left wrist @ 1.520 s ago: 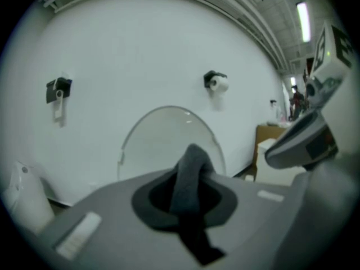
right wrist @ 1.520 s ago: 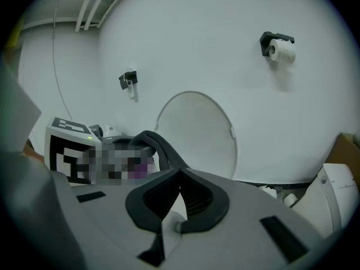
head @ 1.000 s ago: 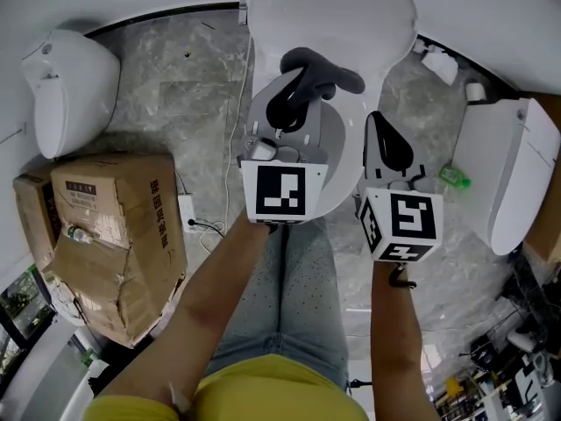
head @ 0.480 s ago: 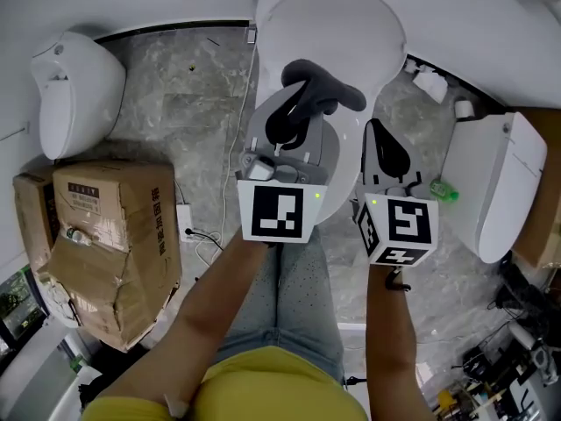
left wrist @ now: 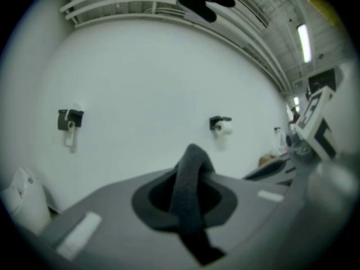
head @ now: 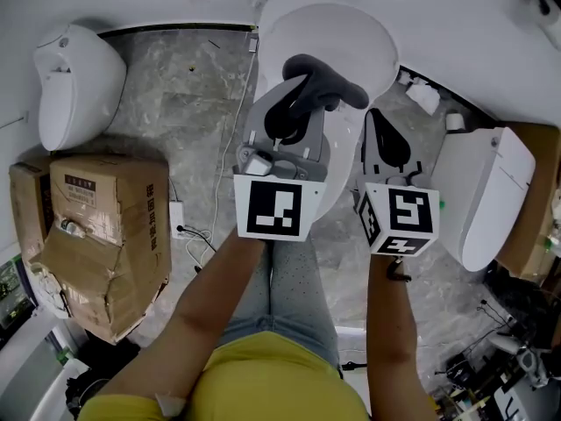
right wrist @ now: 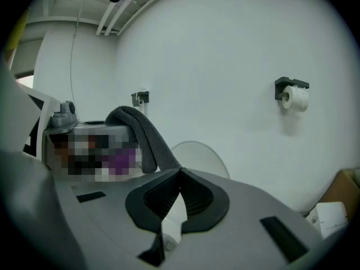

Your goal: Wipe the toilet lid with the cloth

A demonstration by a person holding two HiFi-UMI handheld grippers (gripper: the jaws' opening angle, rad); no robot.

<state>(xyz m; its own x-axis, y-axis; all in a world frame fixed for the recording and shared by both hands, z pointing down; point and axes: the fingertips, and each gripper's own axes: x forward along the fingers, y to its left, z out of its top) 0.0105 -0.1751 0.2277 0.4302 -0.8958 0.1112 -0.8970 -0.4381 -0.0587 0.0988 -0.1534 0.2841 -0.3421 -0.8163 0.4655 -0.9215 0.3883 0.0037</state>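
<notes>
Looking down in the head view, the soft dark grey fabric cloth is pinched in the left gripper and hangs in the air before the glossy white oval plastic toilet lid, apparently clear of it. I judge that no stroke is in contact at this instant, and the smooth lid shows no mark telling how much is wiped. The right gripper hangs just beside, carrying nothing. In the left gripper view, the left gripper is clamped on the cloth, whose thick matte fold arches above the tips against a plain white wall. In the right gripper view, the right gripper has its ribbed black pads pressed together on nothing, the cloth drapes at left, and the lid seems raised behind
</notes>
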